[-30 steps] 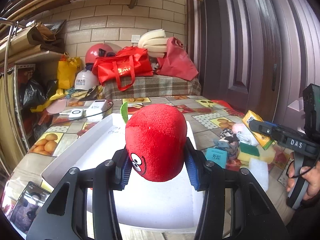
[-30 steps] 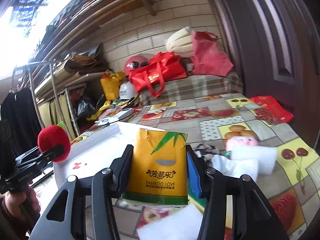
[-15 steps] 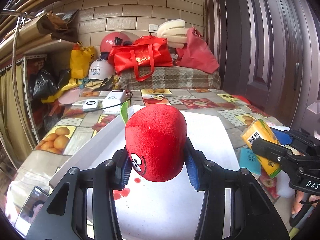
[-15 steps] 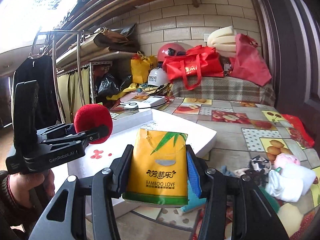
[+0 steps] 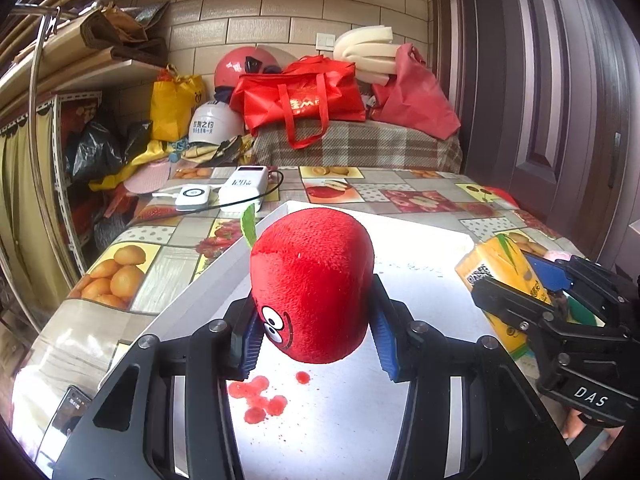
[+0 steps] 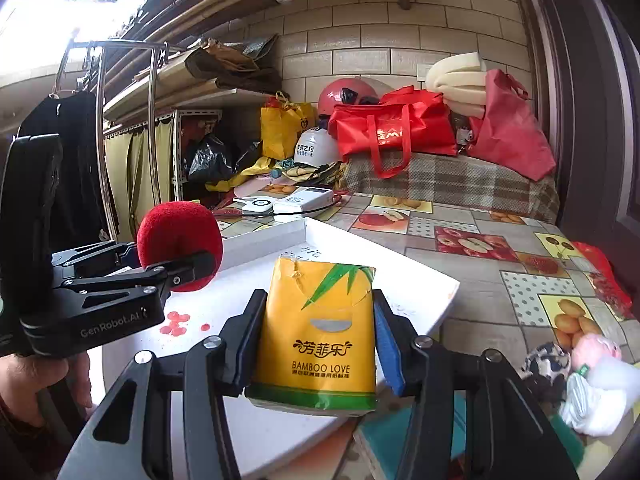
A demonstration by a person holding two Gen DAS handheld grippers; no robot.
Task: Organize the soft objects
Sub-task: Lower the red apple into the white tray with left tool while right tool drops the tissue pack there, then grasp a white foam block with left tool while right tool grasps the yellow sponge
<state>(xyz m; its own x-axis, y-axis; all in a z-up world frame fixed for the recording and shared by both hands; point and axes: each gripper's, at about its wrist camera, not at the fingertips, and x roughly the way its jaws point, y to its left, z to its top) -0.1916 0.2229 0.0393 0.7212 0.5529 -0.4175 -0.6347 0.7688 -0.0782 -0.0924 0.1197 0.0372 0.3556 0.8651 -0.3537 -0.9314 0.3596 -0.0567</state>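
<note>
My left gripper [image 5: 314, 340] is shut on a red plush apple [image 5: 312, 284] with a cartoon face and holds it above the white tray [image 5: 200, 292]. It also shows in the right wrist view [image 6: 180, 246], at the left over the tray [image 6: 420, 300]. My right gripper [image 6: 316, 344] is shut on a yellow tissue pack [image 6: 320, 332] at the tray's near right edge; the pack shows in the left wrist view [image 5: 500, 272]. Loose soft items [image 6: 580, 376] lie on the table at the right.
Red spots [image 5: 260, 396] mark the tray floor. Power banks with a cable [image 5: 240, 194] lie beyond the tray. A teal pack [image 6: 400, 440] lies under my right gripper. Bags and helmets [image 5: 304, 96] pile up at the back. A phone [image 5: 70, 408] lies at the left edge.
Both grippers have moved left over the white tray with their loads still held. The plush apple and the tissue pack now hang closer together above the tray.
</note>
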